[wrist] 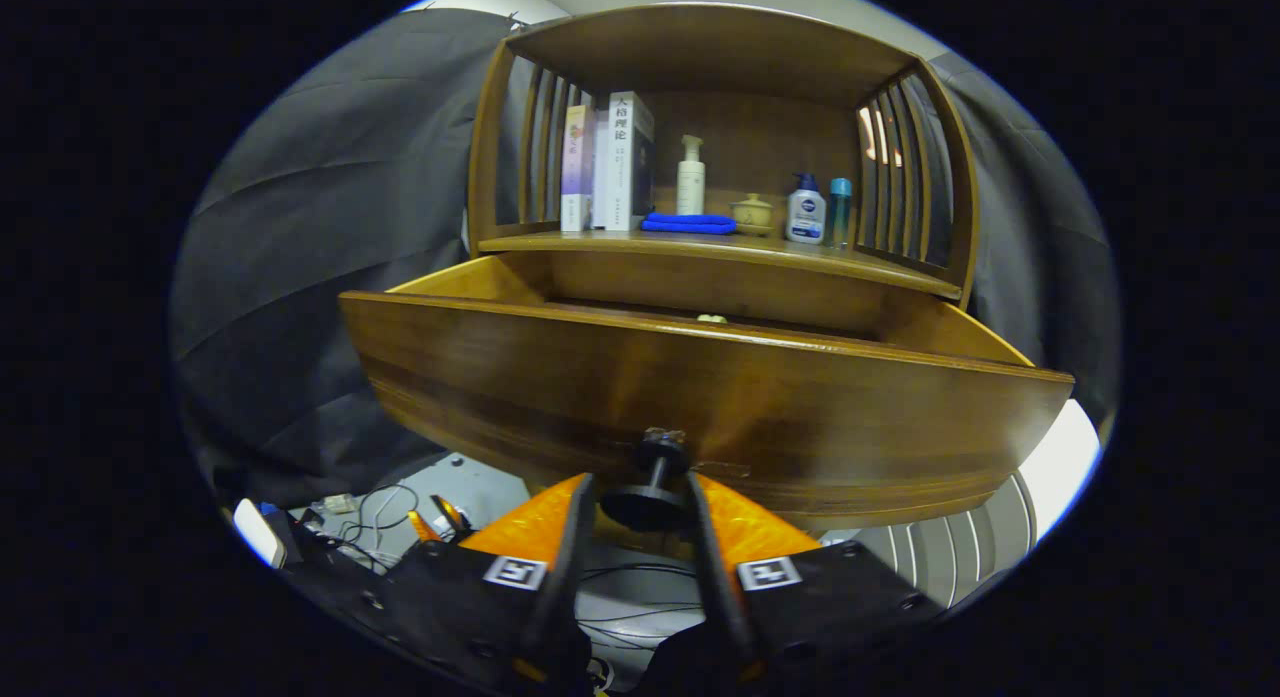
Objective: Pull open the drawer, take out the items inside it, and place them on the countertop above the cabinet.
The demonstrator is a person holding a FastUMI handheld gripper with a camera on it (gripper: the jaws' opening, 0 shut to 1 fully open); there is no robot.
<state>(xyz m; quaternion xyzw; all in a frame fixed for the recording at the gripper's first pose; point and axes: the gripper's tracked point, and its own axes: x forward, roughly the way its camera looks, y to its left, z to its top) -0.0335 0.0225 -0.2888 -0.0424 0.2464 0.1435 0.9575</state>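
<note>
Tongs [640,492] clamped on open drawer's [700,397] knob [650,487]

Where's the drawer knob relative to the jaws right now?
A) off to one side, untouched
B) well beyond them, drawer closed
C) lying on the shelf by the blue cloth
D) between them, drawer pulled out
D: the knob sits between the jaws of the gripper, which close against its sides, and the drawer front stands well out from the cabinet.

The dark round drawer knob [652,482] sits between the gripper [640,497] fingers, both touching it; the pulled-out brown wooden drawer [700,397] projects below the cabinet's countertop [720,249] edge.
</note>
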